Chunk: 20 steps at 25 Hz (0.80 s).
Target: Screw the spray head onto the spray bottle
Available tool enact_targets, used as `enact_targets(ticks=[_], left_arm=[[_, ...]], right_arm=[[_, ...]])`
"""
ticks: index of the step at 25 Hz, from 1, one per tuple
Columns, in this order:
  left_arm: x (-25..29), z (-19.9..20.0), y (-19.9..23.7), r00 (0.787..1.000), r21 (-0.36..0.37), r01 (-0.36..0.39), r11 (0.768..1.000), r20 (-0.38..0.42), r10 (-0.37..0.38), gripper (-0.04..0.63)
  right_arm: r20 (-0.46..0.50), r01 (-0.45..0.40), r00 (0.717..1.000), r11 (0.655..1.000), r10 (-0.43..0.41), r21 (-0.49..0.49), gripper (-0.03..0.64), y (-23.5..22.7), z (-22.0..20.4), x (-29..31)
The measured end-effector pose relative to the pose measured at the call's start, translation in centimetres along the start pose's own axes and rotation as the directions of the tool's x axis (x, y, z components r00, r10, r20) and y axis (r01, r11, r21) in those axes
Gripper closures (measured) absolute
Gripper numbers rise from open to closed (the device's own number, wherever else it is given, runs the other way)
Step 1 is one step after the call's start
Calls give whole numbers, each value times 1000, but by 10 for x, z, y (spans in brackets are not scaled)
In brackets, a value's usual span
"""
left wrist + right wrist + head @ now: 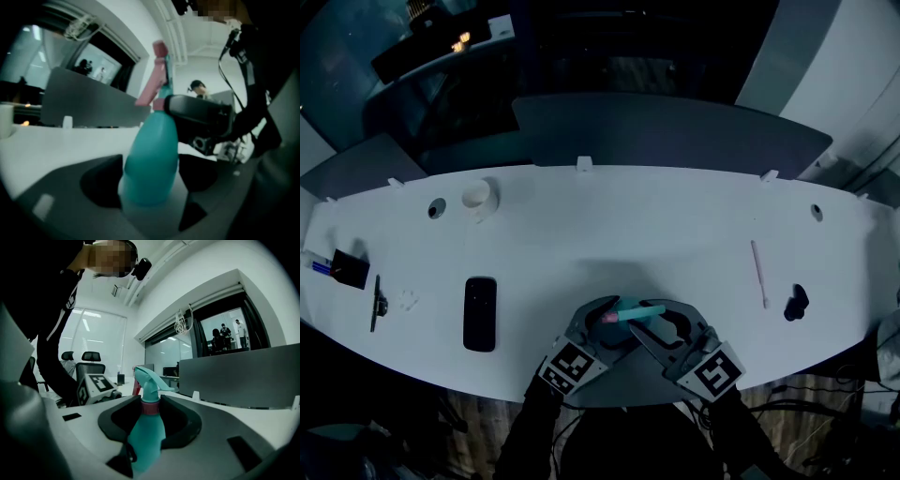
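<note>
I see a teal spray bottle point(630, 312) lying nearly level just above the table's front edge point(609, 389), between both grippers. My left gripper point(602, 321) is shut on the bottle's body point(152, 159), which fills the gap between its jaws. The spray head point(159, 79) with its pink trigger sits on the neck. My right gripper point(660, 324) is shut on the pink collar point(150, 408) at the neck, with the teal spray head point(149, 379) sticking out past its jaws. The right gripper's dark jaw point(201, 115) crosses the neck in the left gripper view.
A black phone point(480, 313) lies left of the grippers. Further left are a black pen point(375, 302) and a dark holder point(349, 268). A white cup point(478, 197) stands at the back left. A thin pink stick point(758, 273) and a small black object point(796, 302) lie to the right.
</note>
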<state>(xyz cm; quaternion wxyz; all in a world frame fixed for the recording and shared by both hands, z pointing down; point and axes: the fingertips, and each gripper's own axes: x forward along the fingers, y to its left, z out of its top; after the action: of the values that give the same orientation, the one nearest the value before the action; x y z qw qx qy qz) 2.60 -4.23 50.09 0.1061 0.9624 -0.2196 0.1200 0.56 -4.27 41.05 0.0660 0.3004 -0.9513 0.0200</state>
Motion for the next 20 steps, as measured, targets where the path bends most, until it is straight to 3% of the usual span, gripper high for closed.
enact_targets(ticks=[3,5,6,7,9,10,11,13,15,16,17,18,20], left_arm=[[5,-2,-3,972,72,211,975,-117,-202,219],[8,-1,-3,957,97,260,961,-158,-243,219],[9,0,-1,961,107,245,964,-157,-227,219],[9,2,1,973,116,201,973,-140,-185,220],[10,6,5,997,110,46,993,-70,-38,230],[9,7,7,998,92,-56,994,-31,59,230],[7,7,8,986,67,-168,983,-1,169,230],[3,4,10,921,20,-389,921,10,389,232],[1,3,10,851,-3,-525,851,-18,525,232],[1,3,9,837,-6,-547,837,-20,547,231],[0,5,9,841,-1,-541,841,-3,541,230],[-2,7,8,859,14,-512,859,29,511,230],[-9,10,6,914,67,-402,913,81,397,209]], right_arm=[[1,-39,999,999,39,6,488,1,1,1],[6,-40,999,999,40,-1,488,-1,2,2],[6,-30,1000,1000,30,-9,488,-2,2,2],[5,-16,1000,1000,16,-16,488,-4,2,2],[6,9,1000,1000,-9,-15,488,-6,1,2],[10,18,1000,1000,-18,-12,488,-7,2,2],[15,24,1000,1000,-24,-11,488,-6,2,3],[20,31,999,999,-31,-7,488,-3,3,3],[21,34,999,999,-34,6,488,-1,3,3],[20,33,999,999,-33,12,488,-1,3,2],[19,30,999,999,-30,14,488,-1,2,2],[15,24,1000,1000,-24,11,488,-1,2,2],[3,10,1000,1000,-10,8,488,0,0,4]])
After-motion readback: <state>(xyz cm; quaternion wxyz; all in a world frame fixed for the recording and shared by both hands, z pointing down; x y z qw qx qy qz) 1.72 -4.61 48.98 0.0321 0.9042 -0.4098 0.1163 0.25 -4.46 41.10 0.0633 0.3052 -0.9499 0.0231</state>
